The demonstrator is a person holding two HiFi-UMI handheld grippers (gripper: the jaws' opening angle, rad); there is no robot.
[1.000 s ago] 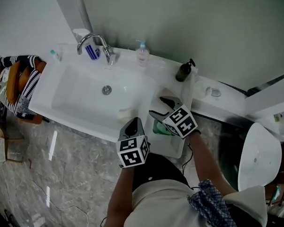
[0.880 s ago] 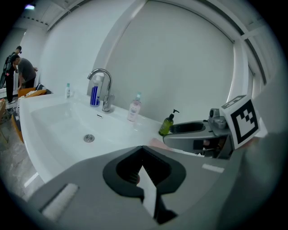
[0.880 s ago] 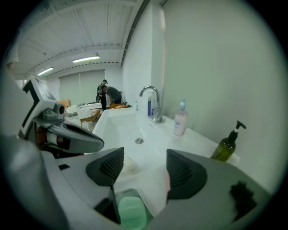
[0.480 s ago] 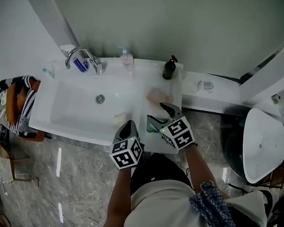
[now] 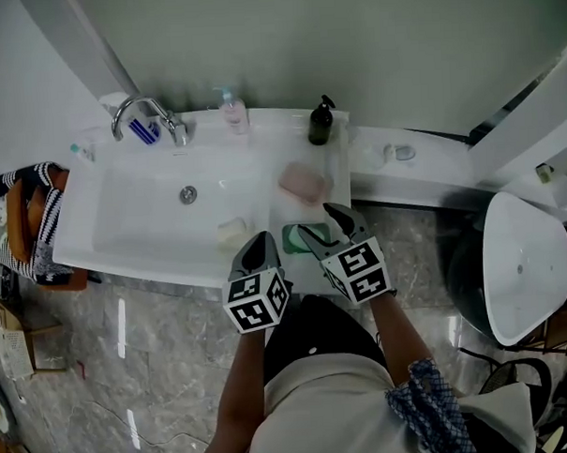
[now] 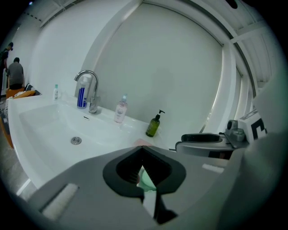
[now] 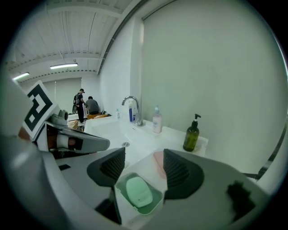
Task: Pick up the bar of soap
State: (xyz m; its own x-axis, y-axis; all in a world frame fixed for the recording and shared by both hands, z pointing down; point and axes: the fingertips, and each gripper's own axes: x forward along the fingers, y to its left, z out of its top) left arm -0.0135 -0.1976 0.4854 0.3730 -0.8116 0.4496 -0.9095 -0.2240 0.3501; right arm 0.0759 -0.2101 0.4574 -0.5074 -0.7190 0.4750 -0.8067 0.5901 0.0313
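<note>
Right gripper is held above the counter, jaws apart and gripping nothing. Green soap is seen between the jaws, lying below them in a green dish just right of the sink. Left gripper is closed on nothing at the sink's front edge. A pink block lies beyond the dish. Labels on the dark pump bottle and pink bottle are too small to be read.

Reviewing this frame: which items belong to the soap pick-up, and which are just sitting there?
In play: green soap bar, its green dish, open right gripper poised over it.
Bystanders: shut left gripper, pink object, dark pump bottle, clear pump bottle, faucet.
</note>
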